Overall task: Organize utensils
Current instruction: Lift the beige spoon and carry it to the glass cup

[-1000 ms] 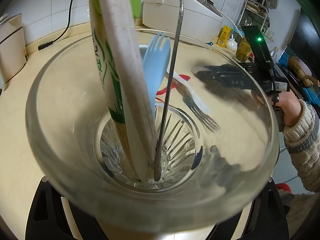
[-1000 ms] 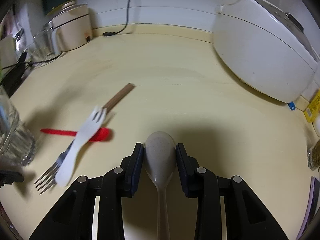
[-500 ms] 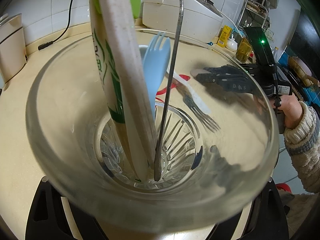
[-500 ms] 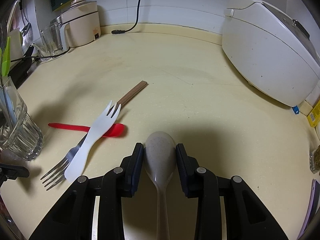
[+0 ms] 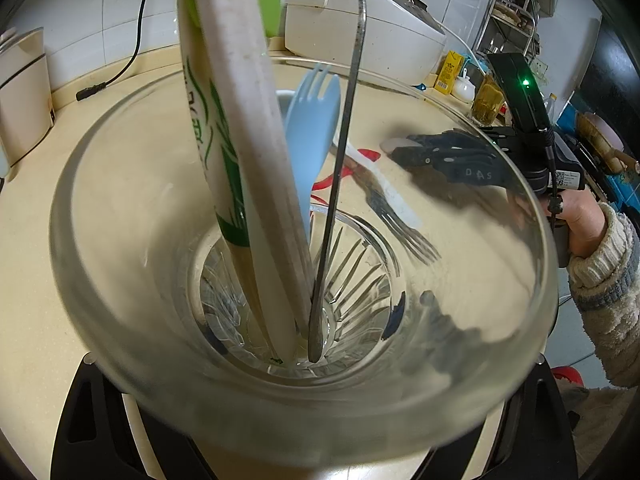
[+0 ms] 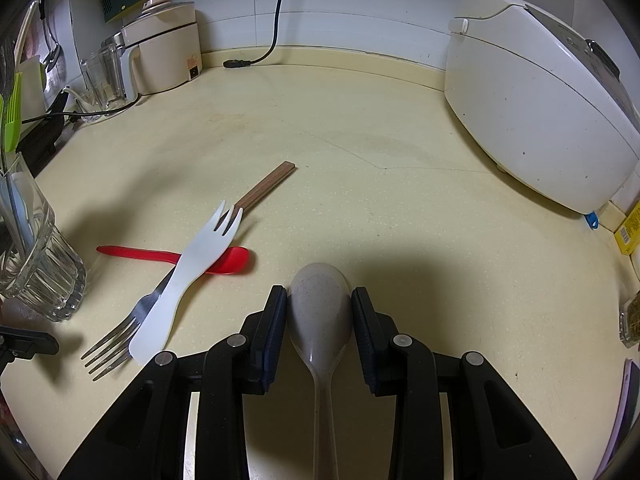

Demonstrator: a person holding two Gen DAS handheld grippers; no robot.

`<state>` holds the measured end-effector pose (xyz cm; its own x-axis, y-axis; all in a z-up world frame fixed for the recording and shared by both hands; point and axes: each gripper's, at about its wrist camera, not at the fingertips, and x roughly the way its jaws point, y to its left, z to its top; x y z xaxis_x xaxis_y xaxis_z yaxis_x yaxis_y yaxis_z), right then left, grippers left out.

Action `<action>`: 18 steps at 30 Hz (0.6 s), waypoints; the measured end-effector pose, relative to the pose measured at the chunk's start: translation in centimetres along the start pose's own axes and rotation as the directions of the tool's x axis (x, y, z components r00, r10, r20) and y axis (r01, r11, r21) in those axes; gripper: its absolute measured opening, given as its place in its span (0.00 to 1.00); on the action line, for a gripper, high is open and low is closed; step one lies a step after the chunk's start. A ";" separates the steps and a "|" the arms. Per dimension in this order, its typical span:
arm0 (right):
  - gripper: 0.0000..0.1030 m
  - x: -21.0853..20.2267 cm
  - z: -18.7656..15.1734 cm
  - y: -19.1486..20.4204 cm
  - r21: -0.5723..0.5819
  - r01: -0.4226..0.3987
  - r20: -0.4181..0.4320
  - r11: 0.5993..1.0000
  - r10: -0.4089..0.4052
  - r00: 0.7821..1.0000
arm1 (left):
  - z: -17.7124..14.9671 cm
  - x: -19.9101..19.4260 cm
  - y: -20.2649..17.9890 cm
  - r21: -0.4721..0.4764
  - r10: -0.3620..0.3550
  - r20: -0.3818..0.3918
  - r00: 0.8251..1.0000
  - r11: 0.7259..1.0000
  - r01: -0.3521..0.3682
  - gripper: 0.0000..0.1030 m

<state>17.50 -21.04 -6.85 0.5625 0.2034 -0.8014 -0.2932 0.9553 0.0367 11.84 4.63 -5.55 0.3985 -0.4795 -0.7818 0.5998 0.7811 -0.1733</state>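
My left gripper (image 5: 312, 384) is shut on a clear ribbed glass (image 5: 100, 272), one black finger on each side of it. Inside stand a paper-wrapped pair of chopsticks (image 5: 208, 128), a speckled beige handle (image 5: 248, 140), a blue spork (image 5: 312, 132) and a thin metal handle (image 5: 344, 160). My right gripper (image 6: 319, 308) is shut on the bowl of a grey speckled spoon (image 6: 319, 320), above the counter and to the right of the glass (image 6: 52, 280). On the counter lie a white plastic fork (image 6: 192, 272), a red spoon (image 6: 232, 260) and a wood-handled metal fork (image 6: 116, 344), crossing one another.
A white rice cooker (image 6: 540, 100) fills the right side of the counter. A beige appliance (image 6: 164, 52), an empty glass (image 6: 106, 76) and a loose black cable plug (image 6: 236, 64) sit along the back wall. A person's hand (image 5: 580, 220) in a knit sleeve holds the right gripper.
In the right wrist view the utensils on the counter have drifted a little right and the glass has come further into view at the left. The left wrist view is the same.
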 end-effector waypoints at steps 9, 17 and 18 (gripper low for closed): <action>0.32 0.1 0.1 0.0 -0.002 0.000 -0.001 1.000 0.000 1.000 | 0.1 0.3 -0.5 0.011 0.014 -0.004 1.000 1.000 -0.014 0.89; 0.32 0.1 0.1 0.0 -0.002 -0.001 -0.002 1.000 0.001 1.000 | 0.1 0.3 -0.6 0.011 0.014 -0.004 1.000 1.000 -0.014 0.89; 0.32 0.1 0.1 0.0 -0.002 -0.001 -0.002 1.000 0.001 1.000 | 0.1 0.3 -0.7 0.011 0.014 -0.004 1.000 1.000 -0.014 0.89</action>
<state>17.64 -21.01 -6.88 0.5609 0.2039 -0.8024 -0.2956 0.9546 0.0360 11.64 3.93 -5.62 0.4039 -0.4666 -0.7869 0.6017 0.7834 -0.1557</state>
